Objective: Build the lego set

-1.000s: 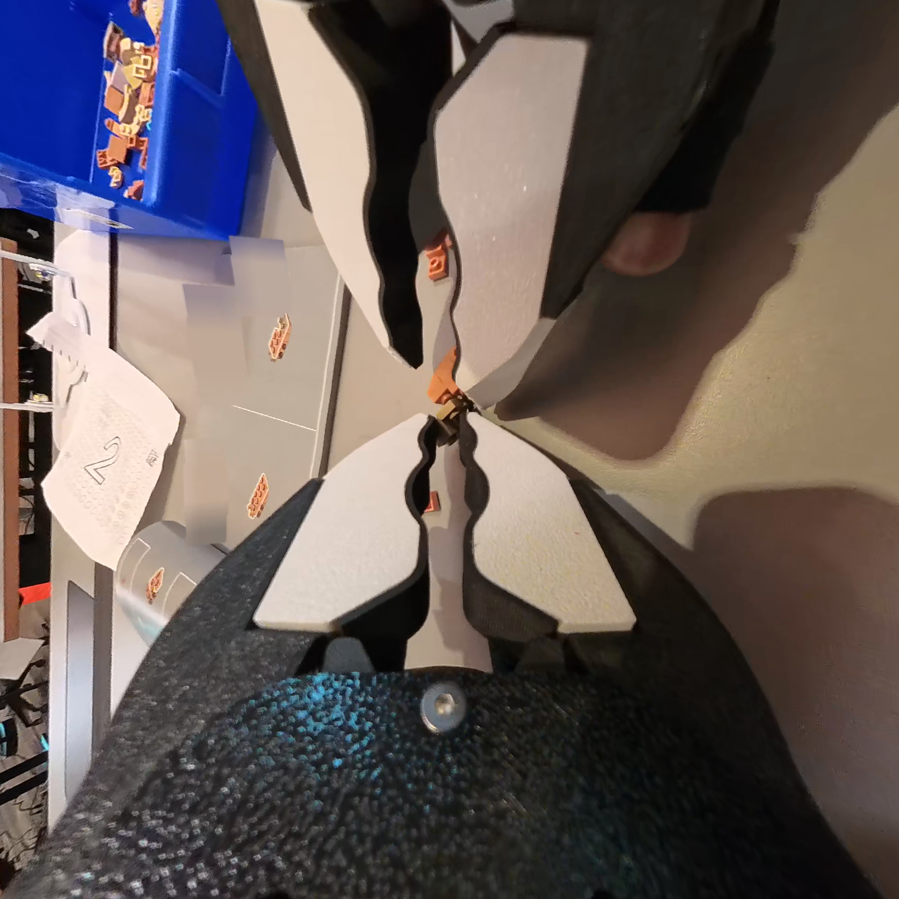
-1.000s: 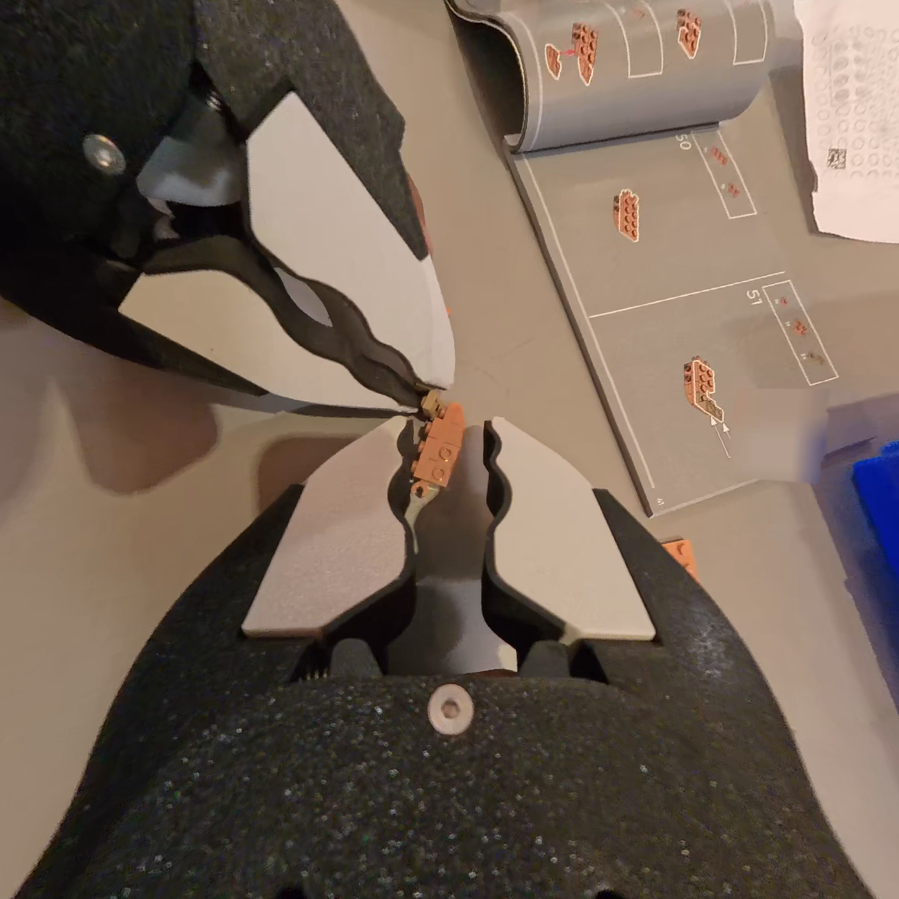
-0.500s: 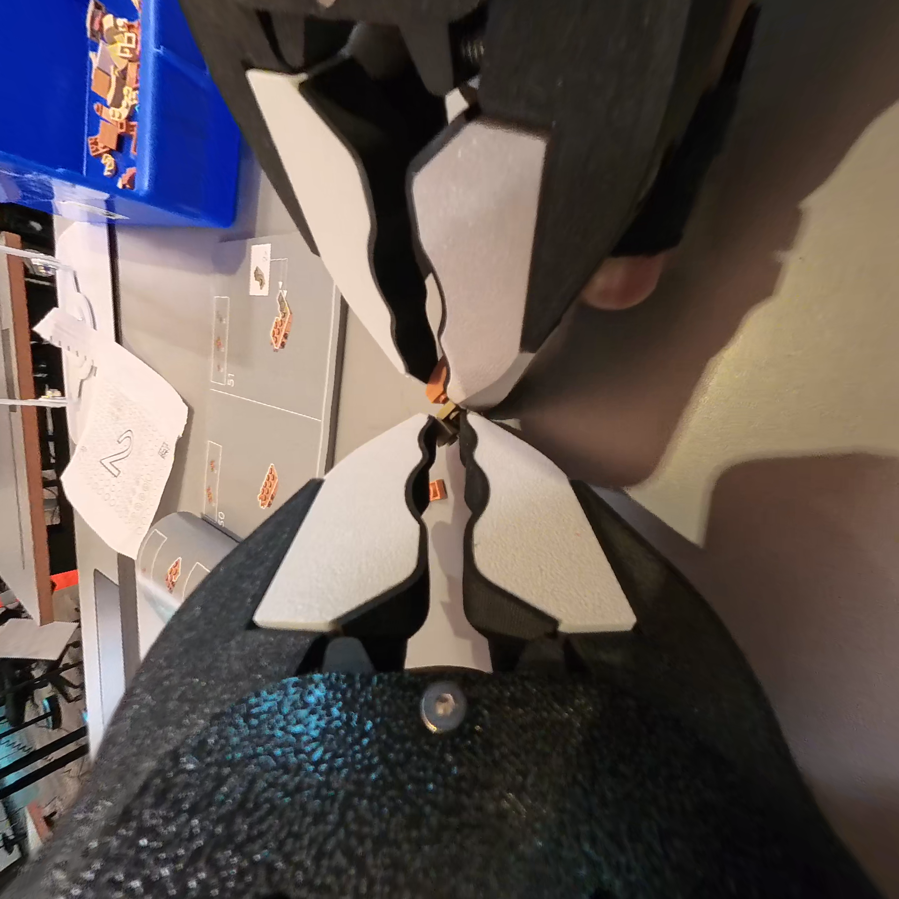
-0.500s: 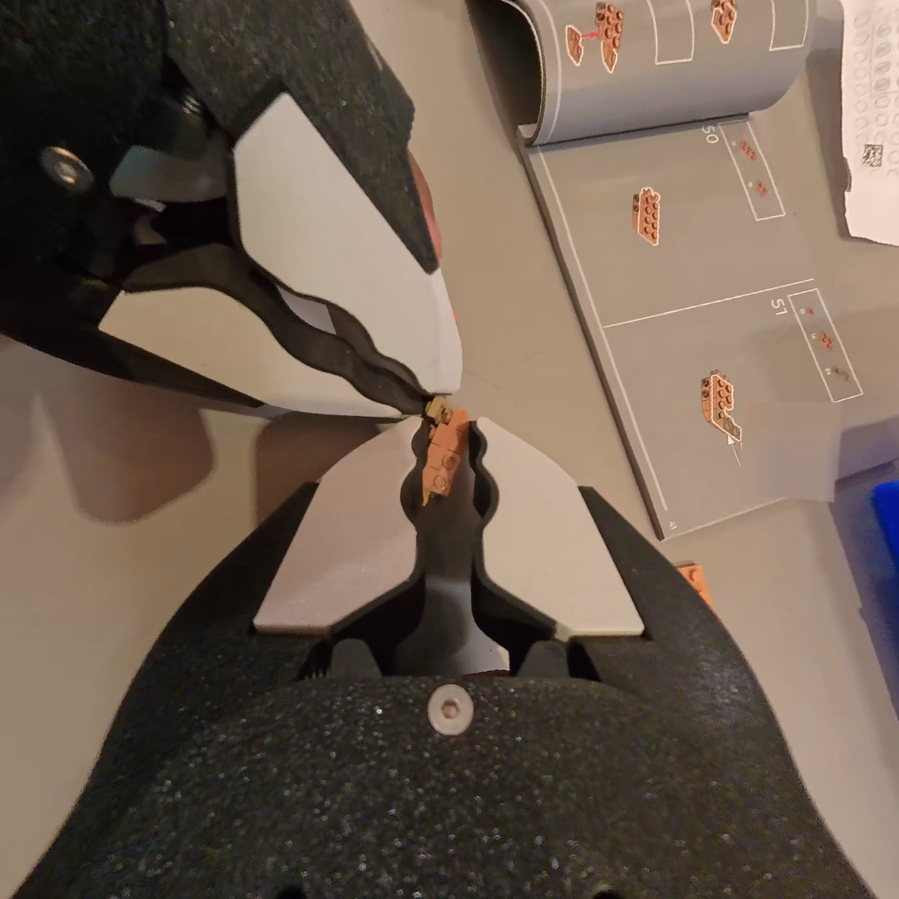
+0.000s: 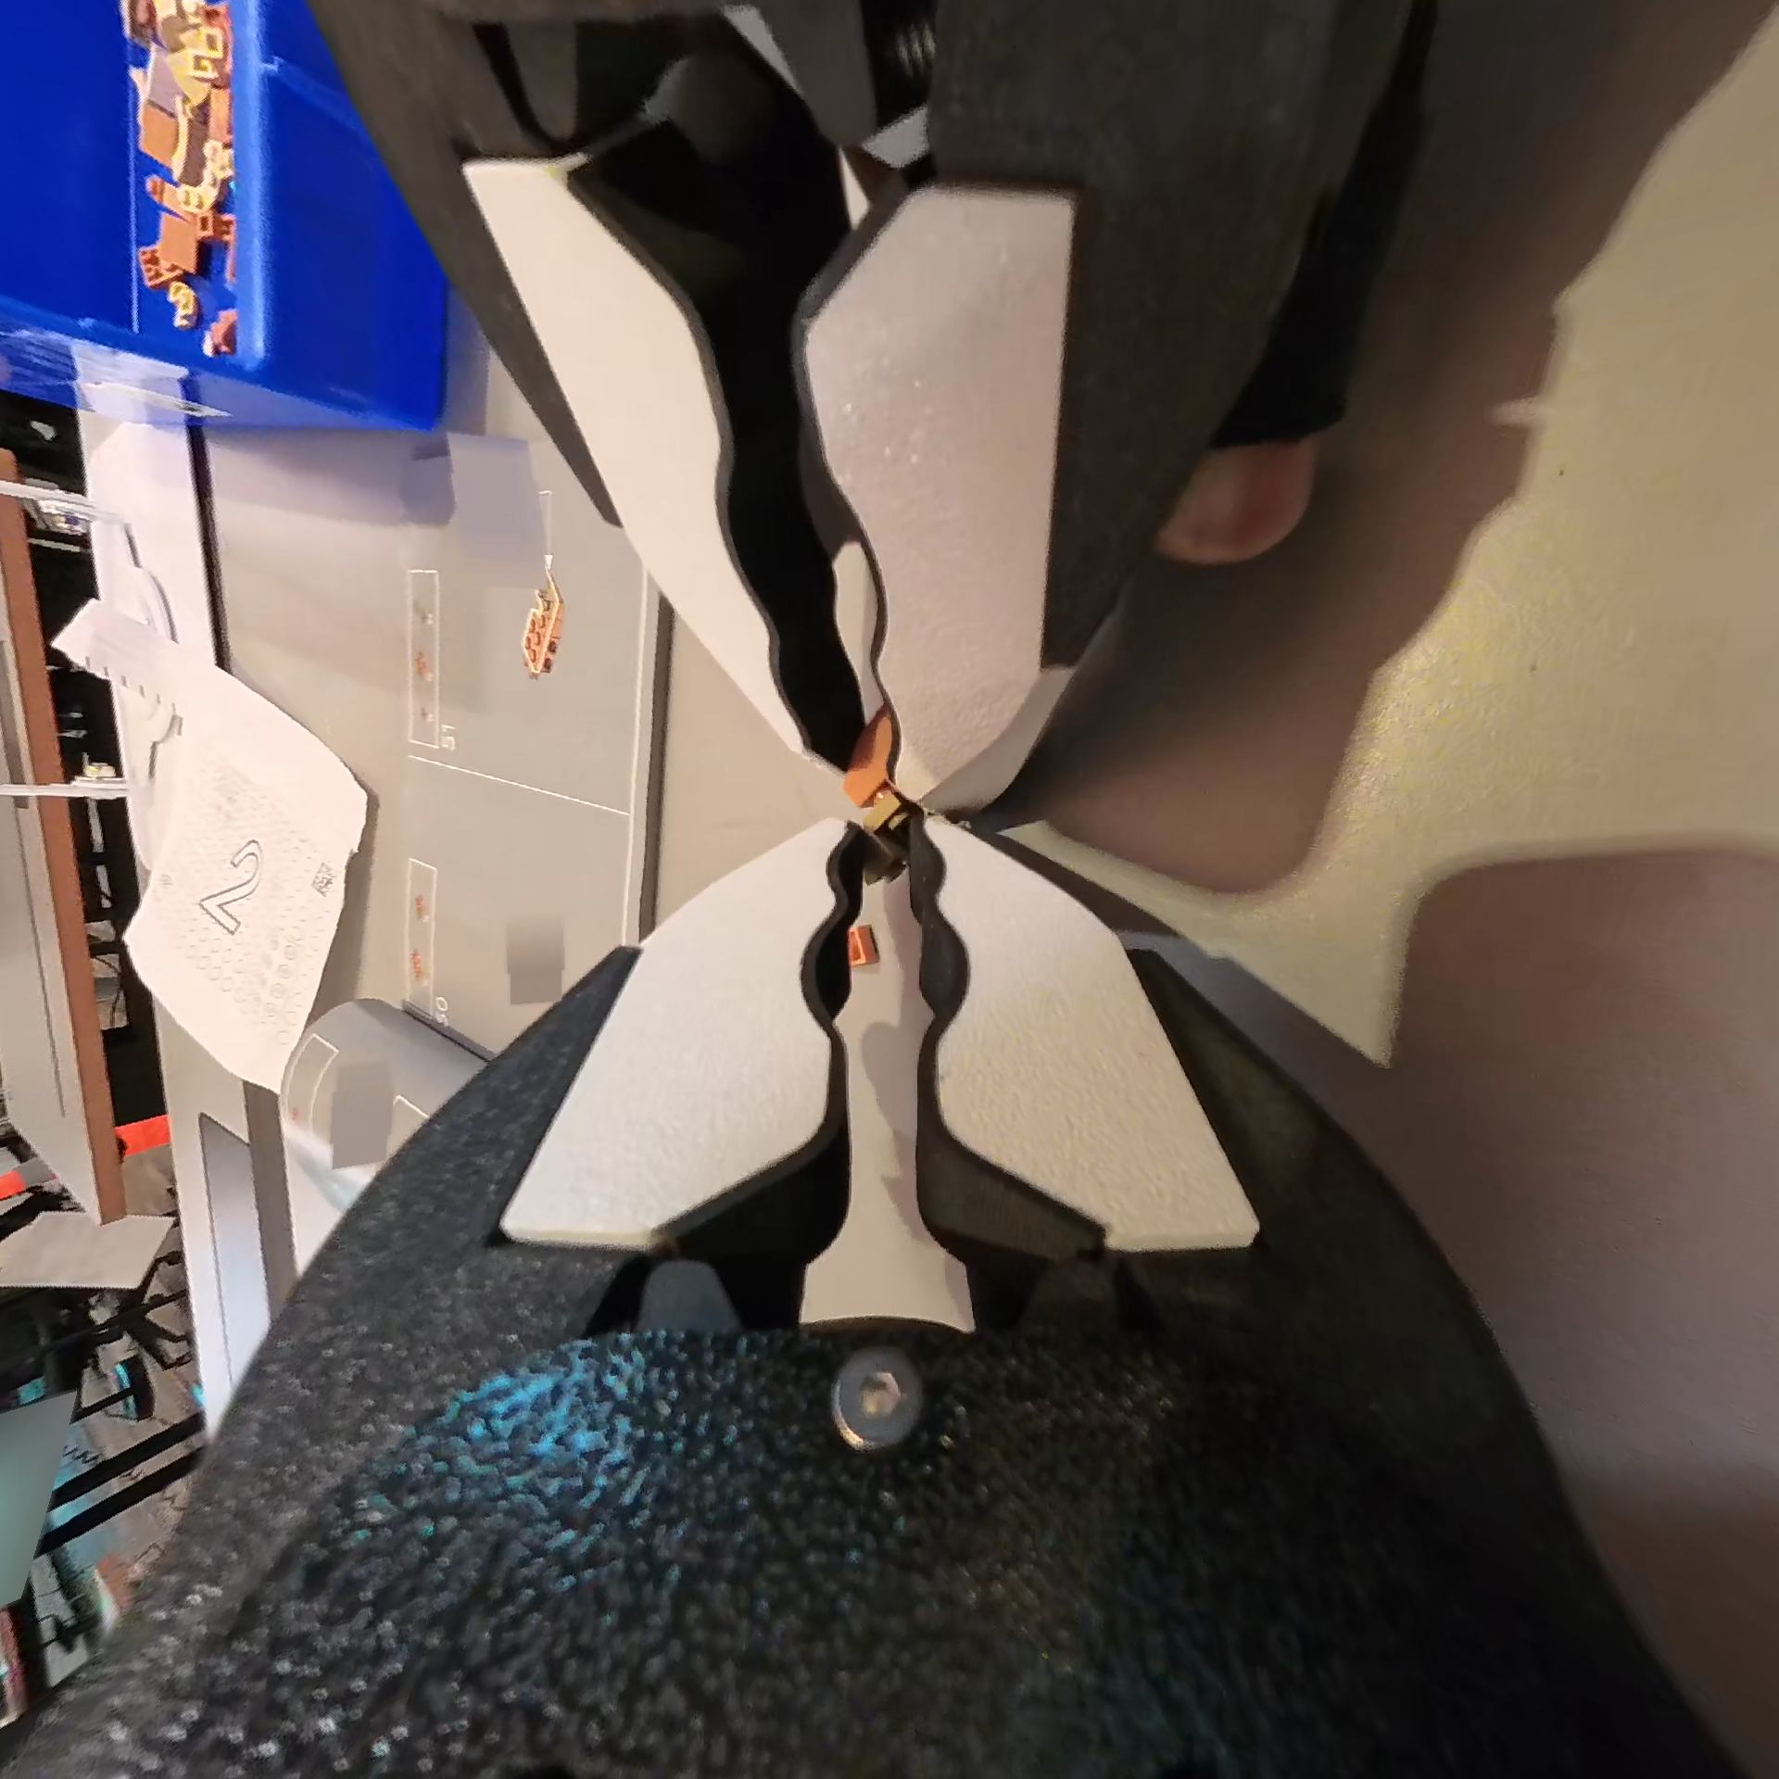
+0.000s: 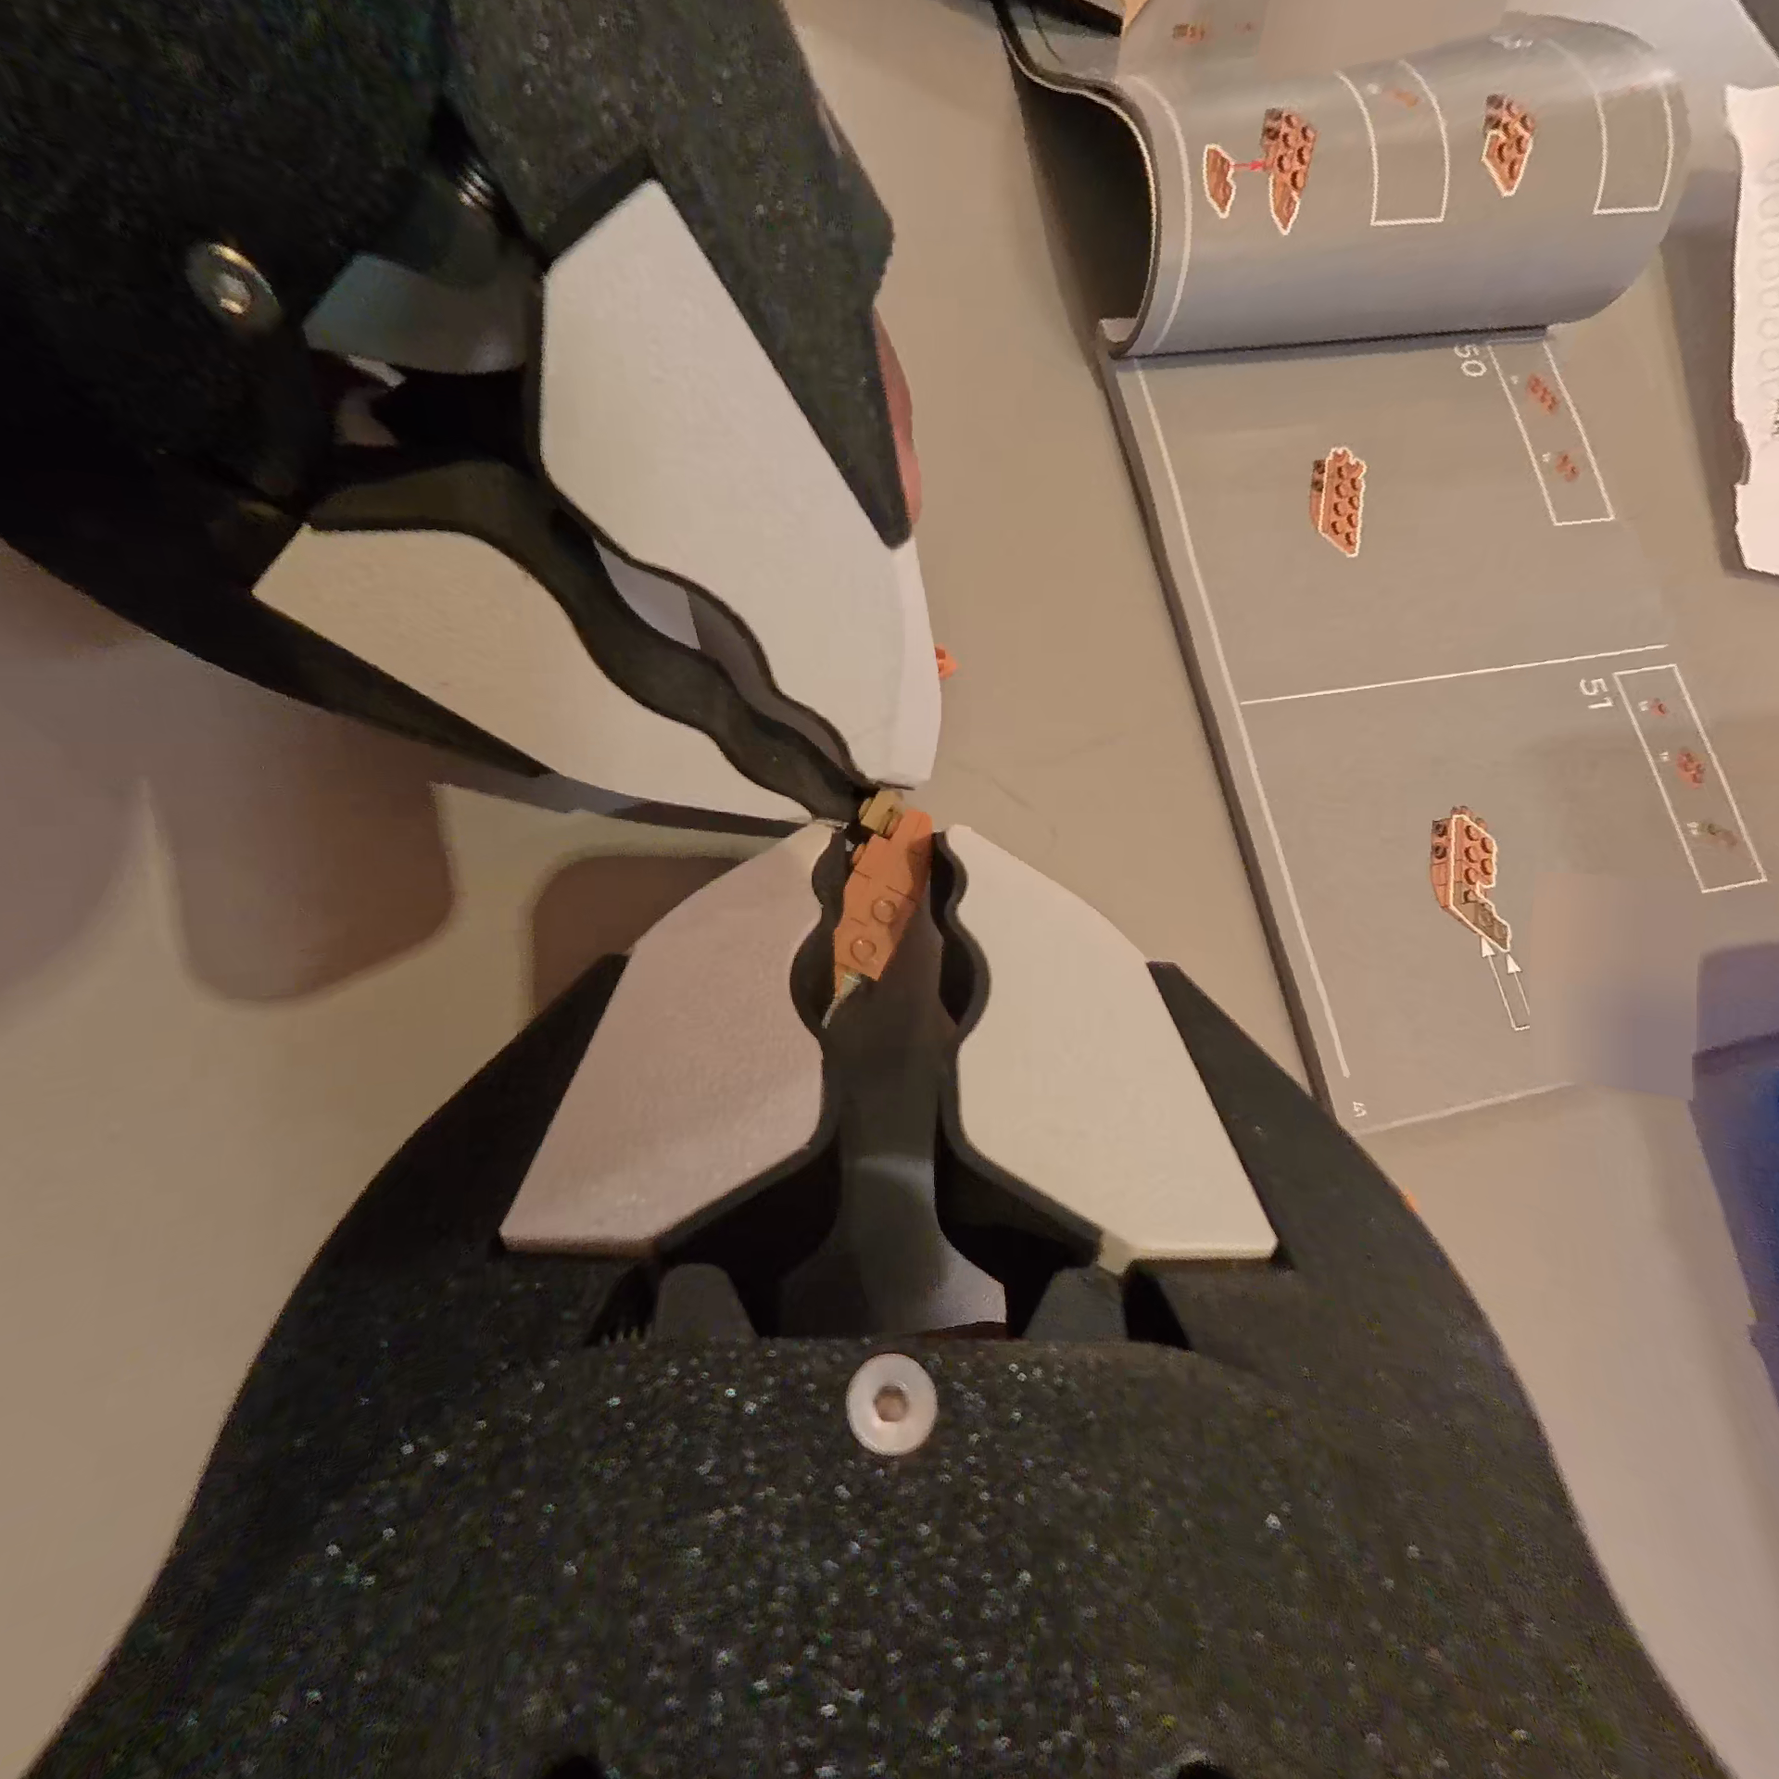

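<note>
Grey tabletop (image 6: 1011,481), open instruction booklet (image 6: 1396,597) right. Right gripper (image 6: 881,847) clamped on orange brick assembly (image 6: 881,915); left gripper (image 5: 881,842) pinching small tan piece (image 5: 884,818), tips meeting above table.

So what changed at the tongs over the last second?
The right tongs closed from standing open around the small orange-brown stud-topped brick assembly to clamping it, both pads now against its sides. The left tongs stayed pinched on the tiny olive-tan brick piece, tip to tip with the right. The grey instruction booklet and blue parts bin lie as before.
</note>
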Available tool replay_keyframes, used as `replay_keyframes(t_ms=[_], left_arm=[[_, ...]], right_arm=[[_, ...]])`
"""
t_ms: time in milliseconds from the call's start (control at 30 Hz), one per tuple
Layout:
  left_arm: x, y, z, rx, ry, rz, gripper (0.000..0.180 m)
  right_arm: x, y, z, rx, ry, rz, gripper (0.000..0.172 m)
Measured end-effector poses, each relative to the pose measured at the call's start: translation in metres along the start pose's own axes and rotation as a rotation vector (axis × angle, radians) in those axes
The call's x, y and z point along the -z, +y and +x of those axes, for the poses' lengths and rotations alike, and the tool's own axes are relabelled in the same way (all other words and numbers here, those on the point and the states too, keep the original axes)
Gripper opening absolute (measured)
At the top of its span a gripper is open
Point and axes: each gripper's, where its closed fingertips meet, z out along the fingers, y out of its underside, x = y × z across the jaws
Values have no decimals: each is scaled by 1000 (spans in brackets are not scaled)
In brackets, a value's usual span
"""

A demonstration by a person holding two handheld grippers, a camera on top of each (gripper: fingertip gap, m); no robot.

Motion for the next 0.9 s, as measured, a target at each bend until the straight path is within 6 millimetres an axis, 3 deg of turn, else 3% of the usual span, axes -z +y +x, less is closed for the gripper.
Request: replay_keyframes(t_ms=[900], left_arm=[[0,-3,2,-55,1,22,9]], right_arm=[[1,1,0,-19,-92,12,15]])
